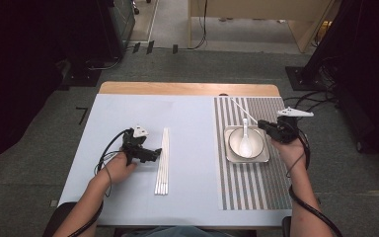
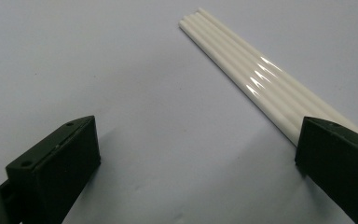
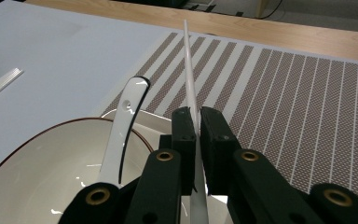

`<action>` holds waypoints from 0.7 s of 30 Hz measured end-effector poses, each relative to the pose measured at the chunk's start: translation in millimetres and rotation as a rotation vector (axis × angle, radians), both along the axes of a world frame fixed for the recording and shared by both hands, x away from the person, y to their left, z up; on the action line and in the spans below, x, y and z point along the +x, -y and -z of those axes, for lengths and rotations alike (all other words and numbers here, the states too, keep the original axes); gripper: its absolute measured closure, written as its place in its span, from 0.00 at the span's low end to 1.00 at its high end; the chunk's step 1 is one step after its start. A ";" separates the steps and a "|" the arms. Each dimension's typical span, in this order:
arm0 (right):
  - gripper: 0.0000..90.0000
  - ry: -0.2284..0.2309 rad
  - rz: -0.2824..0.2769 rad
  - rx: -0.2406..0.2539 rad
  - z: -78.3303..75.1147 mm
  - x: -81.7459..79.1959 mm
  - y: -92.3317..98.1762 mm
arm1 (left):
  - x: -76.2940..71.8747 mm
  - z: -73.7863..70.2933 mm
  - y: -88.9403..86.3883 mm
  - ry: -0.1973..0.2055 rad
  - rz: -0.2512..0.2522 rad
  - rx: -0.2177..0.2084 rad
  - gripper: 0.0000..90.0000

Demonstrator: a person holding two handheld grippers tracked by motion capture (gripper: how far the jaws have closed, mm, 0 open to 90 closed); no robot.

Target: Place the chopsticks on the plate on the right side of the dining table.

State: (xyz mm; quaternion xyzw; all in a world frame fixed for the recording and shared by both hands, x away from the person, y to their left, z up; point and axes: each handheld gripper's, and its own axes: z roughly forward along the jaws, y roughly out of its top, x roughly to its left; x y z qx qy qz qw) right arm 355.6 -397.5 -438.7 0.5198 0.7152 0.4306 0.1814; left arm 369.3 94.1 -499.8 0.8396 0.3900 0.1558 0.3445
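The right gripper (image 3: 195,123) pinches one white chopstick (image 3: 189,70) beside the bowl (image 1: 233,143) — not set down yet; the left gripper's (image 2: 191,158) jaws are spread near maybe four more chopsticks (image 2: 242,65) — left to move

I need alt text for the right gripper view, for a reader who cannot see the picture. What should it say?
The right gripper, its two black jaws shut on a thin white chopstick, holds the stick pointing up and away over a striped placemat. To the left, a white spoon leans in a white bowl on a pale blue table cover.
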 end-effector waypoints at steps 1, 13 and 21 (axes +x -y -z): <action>0.95 -0.003 0.004 0.003 1.4 0.1 1.0 | 0.0 0.0 0.0 0.000 0.000 0.000 0.00; 0.95 -0.005 -0.002 -0.051 17.0 2.1 2.4 | 0.0 0.0 0.0 0.000 0.000 0.000 0.00; 0.95 0.007 -0.028 -0.078 24.2 1.1 4.0 | 0.0 0.0 0.0 0.000 0.000 0.000 0.00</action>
